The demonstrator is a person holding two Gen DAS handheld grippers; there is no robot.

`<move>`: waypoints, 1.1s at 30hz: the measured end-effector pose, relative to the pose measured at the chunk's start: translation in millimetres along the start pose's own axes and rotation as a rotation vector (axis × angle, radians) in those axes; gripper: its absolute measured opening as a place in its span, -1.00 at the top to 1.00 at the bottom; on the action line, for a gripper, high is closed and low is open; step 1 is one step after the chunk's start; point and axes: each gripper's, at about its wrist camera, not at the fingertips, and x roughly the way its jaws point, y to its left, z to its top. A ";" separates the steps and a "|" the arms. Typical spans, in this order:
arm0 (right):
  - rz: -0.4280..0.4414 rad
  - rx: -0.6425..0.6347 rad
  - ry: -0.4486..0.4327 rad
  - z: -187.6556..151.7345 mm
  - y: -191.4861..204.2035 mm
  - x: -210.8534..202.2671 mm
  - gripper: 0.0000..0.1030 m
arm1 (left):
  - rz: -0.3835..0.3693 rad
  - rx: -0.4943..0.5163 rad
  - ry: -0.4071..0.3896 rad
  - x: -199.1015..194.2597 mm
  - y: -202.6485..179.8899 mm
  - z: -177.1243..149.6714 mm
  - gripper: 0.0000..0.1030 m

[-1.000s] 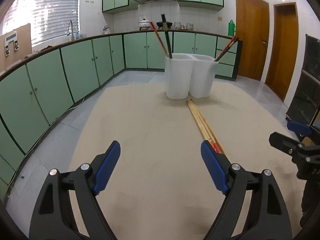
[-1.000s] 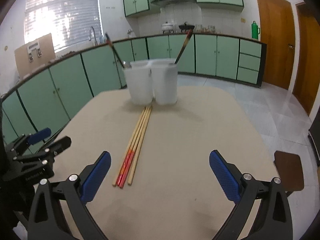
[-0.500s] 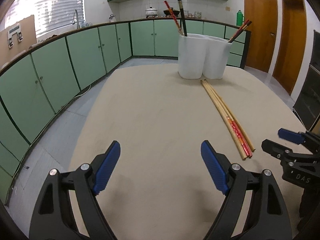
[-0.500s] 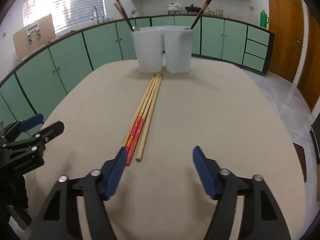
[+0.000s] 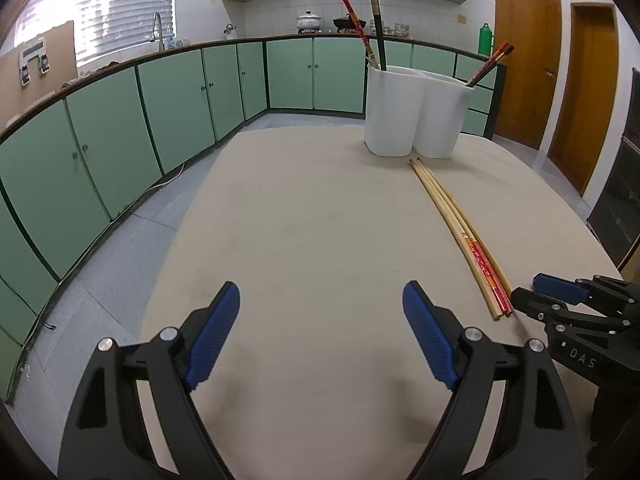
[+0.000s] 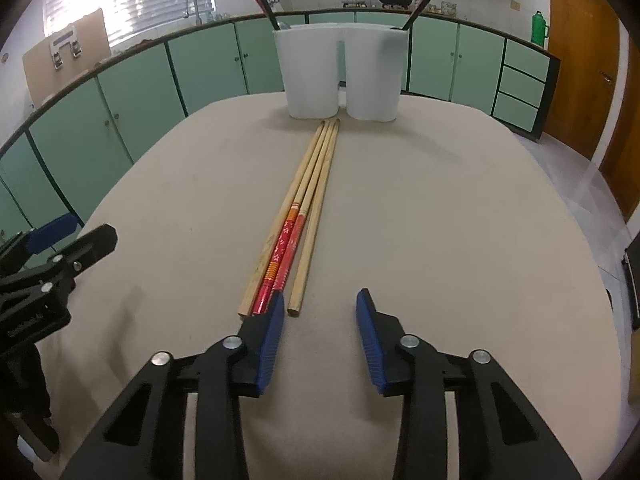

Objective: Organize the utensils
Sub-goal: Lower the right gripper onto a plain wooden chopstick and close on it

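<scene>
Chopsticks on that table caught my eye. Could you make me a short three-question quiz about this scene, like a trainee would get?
1. True or false: the right gripper grips a chopstick.
2. How many chopsticks lie on the table?
3. The white holder has: A) one compartment B) two compartments, both holding chopsticks C) two bare compartments.

Key: 1 false, it is open just short of their near ends. 2 four. 3 B.

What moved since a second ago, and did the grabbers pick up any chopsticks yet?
The right gripper came down close to the near ends of the chopsticks and narrowed its jaws, but holds nothing. The left gripper tilted a little, staying wide open. The chopsticks and white holder stayed put.
</scene>
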 end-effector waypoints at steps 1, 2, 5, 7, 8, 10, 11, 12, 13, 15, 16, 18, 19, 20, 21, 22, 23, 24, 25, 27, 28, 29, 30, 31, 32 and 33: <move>-0.002 -0.002 0.001 0.2 0.6 0.5 0.34 | 0.000 -0.001 0.000 0.2 0.1 0.0 -0.58; -0.003 -0.003 0.001 0.7 1.0 0.9 0.34 | -0.001 -0.003 0.001 0.3 0.6 0.1 -0.58; -0.010 -0.013 0.004 2.4 3.0 2.7 0.39 | -0.001 -0.007 0.003 1.2 2.2 0.0 -0.58; -0.012 -0.018 0.005 2.9 3.6 3.1 0.42 | -0.002 -0.011 0.006 2.4 2.9 0.0 -0.58; -0.014 -0.021 0.006 3.2 4.2 3.7 0.44 | -0.002 -0.013 0.007 2.8 3.0 0.1 -0.58; -0.012 -0.024 0.007 4.1 4.5 4.9 0.51 | -0.003 -0.013 0.007 3.3 3.2 0.7 -0.58; -0.008 -0.029 0.008 4.2 5.3 5.1 0.54 | -0.003 -0.011 0.008 3.7 2.8 0.9 -0.59; -0.006 -0.033 0.009 4.4 5.6 5.3 0.61 | -0.002 -0.010 0.008 3.6 2.5 0.8 -0.59; -0.002 -0.041 0.009 5.5 6.6 6.5 0.69 | -0.002 -0.008 0.009 4.0 1.9 1.0 -0.59; 0.005 -0.052 0.011 5.6 8.5 7.1 0.83 | -0.004 -0.005 0.012 4.1 0.3 1.1 -0.59; 0.003 -0.052 0.010 5.3 8.7 7.2 0.83 | -0.005 -0.005 0.013 3.9 0.1 0.8 -0.59; 0.011 -0.043 0.008 5.2 6.6 7.1 0.83 | -0.010 0.000 0.017 4.1 -3.0 0.1 -0.60; 0.016 -0.037 0.007 4.9 6.0 7.1 0.84 | -0.012 0.002 0.019 3.9 -4.5 -0.6 -0.60; 0.021 -0.026 0.006 4.6 3.9 6.4 0.84 | -0.015 0.007 0.020 4.1 -7.0 -0.9 -0.60; 0.025 -0.017 0.005 4.3 2.1 5.4 0.84 | -0.018 0.009 0.022 4.2 -8.6 -1.4 -0.60; 0.026 -0.013 0.002 3.2 1.5 3.6 0.84 | -0.022 0.013 0.024 4.4 -11.2 -1.9 -0.60; 0.026 -0.008 -0.002 2.1 -0.4 1.4 0.85 | -0.027 0.015 0.027 4.7 -14.1 -2.3 -0.60; 0.025 -0.006 -0.006 0.8 -2.0 -0.9 0.85 | -0.031 0.017 0.028 5.0 -16.2 -2.8 -0.60; 0.023 -0.005 -0.008 -0.1 -2.8 -2.5 0.85 | -0.036 0.019 0.031 5.6 -19.3 -3.1 -0.60; 0.019 0.000 -0.012 -3.1 -7.4 -7.3 0.86 | -0.046 0.025 0.035 6.3 -25.3 -3.9 -0.60; 0.018 0.005 -0.014 -4.5 -10.1 -9.3 0.86 | -0.052 0.028 0.038 6.7 -29.1 -4.4 -0.60; 0.016 0.011 -0.015 -5.1 -11.8 -10.7 0.87 | -0.060 0.031 0.041 7.1 -32.9 -4.9 -0.60; 0.015 0.019 -0.016 -5.8 -14.8 -12.2 0.87 | -0.065 0.032 0.043 7.4 -35.3 -5.6 -0.60; 0.014 0.032 -0.020 -6.7 -19.3 -14.7 0.87 | -0.074 0.034 0.047 8.0 -39.1 -6.0 -0.60; 0.012 0.037 -0.023 -7.3 -21.8 -16.3 0.87 | -0.082 0.037 0.051 8.5 -43.2 -6.5 -0.60; 0.011 0.040 -0.025 -7.7 -23.7 -17.0 0.87 | -0.087 0.038 0.054 9.2 -45.6 -6.9 -0.60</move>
